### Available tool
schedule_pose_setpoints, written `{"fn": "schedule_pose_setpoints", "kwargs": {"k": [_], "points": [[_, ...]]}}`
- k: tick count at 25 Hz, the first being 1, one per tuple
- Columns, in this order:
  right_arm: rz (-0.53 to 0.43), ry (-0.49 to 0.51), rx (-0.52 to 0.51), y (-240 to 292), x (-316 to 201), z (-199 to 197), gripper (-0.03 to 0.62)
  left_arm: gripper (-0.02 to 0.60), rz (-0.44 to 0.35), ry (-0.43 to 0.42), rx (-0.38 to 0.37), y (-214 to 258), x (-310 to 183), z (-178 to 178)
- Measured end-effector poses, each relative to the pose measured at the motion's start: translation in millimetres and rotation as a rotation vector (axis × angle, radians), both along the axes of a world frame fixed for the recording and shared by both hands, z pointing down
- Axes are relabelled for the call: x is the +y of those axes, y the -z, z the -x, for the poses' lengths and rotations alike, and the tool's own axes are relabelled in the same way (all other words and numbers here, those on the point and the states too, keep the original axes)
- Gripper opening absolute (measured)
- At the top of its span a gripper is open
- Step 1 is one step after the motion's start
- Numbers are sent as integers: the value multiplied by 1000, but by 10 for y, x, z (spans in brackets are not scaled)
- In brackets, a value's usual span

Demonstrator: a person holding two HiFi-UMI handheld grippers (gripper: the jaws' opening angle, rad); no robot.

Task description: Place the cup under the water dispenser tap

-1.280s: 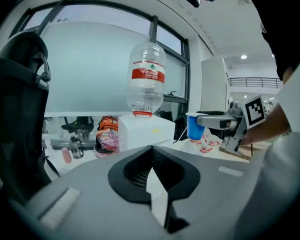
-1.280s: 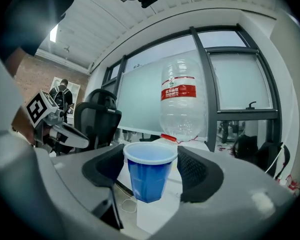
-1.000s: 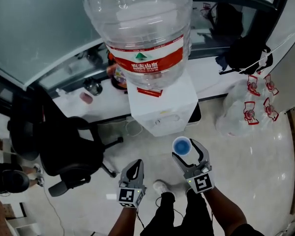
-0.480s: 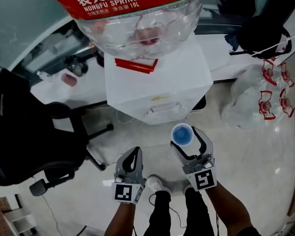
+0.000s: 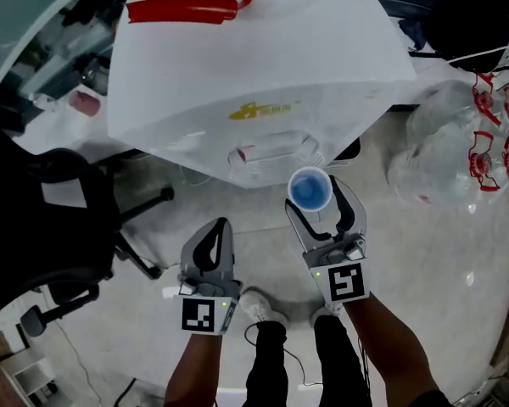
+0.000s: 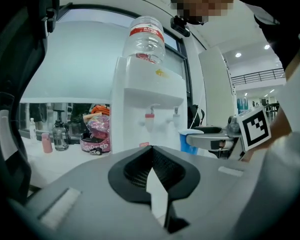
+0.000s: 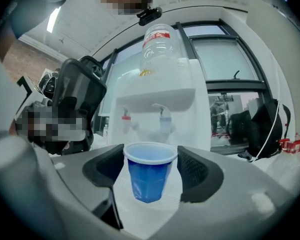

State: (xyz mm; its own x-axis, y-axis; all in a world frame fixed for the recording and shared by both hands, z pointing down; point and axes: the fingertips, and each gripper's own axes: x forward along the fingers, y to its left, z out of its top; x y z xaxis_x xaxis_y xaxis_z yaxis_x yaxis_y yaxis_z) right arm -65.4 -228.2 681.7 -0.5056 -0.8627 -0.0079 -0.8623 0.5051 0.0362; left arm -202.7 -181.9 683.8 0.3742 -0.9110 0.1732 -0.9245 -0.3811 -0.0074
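My right claw [image 5: 321, 206] was clamped on the blue cup [image 7: 150, 171], holding it up in front of the water dispenser [image 5: 263, 66]. The cup was not yet under a tap [image 7: 162, 115], so that part was left. My left claw [image 5: 210, 251] was closed with nothing in it

Blue cup [image 7: 149, 176] looks glossy plastic (white rim), dispenser [image 5: 263, 66] smooth matt white plastic, floor [image 5: 445, 253] polished w/ glare.

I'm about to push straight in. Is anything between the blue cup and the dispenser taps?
Nothing visible: in the right gripper view only open space lies between the blue cup and the water dispenser taps.
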Motion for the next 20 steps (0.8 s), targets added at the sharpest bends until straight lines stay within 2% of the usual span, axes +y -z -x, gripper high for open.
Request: {"fn": "schedule_pose_setpoints", "kwargs": {"k": [4, 7, 15, 20], "points": [[11, -29, 19, -277, -177, -28, 331, 15, 5, -8, -20, -142, -31, -30], [18, -34, 38, -434, -297, -28, 331, 15, -6, -9, -4, -146, -39, -68], [45, -66, 60, -661, -549, -68, 331, 17, -6, -17, -21, -256, -71, -92], [42, -30, 57, -751, -580, 11, 332, 17, 9, -18, -25, -344, -75, -101]]}}
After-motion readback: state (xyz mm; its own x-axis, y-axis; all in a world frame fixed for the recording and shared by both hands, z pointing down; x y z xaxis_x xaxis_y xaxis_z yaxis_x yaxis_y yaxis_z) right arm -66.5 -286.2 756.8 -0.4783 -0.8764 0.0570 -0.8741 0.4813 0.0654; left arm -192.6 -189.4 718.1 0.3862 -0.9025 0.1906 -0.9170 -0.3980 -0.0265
